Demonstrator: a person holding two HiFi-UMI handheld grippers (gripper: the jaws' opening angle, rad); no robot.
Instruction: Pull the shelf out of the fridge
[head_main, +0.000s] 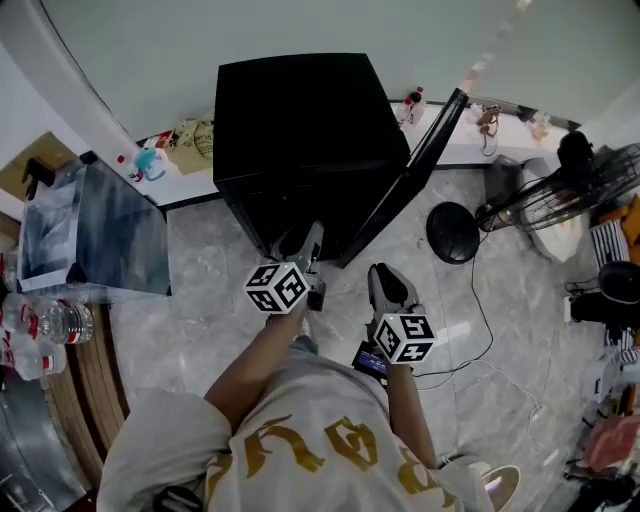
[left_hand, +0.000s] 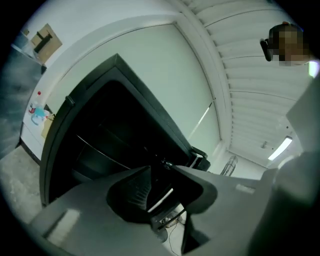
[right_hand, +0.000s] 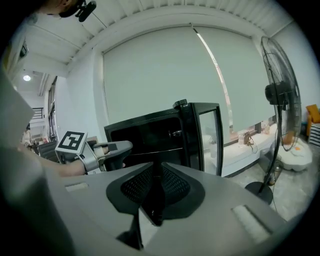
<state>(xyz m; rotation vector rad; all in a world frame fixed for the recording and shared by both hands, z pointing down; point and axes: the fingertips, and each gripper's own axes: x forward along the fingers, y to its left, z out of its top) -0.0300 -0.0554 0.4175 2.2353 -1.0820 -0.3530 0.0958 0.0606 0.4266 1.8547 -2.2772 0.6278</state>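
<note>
Your head camera looks steeply down on the fridge (head_main: 300, 130) top and floor (head_main: 200, 330). The camera on your left claw (head_main: 312, 245) sits close, tilted up into the fridge cavity. That on your right claw (head_main: 385, 282) stands farther back, level. All three share the fridge.

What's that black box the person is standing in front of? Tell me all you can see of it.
It is a small black fridge, boxy and glossy, standing upright on the grey marbled floor by a white wall. Its door, with a see-through panel, is swung wide open. The inside is dark, and one thin shelf crosses it. The left claw points into the opening; whether it touches cannot be told.
</note>
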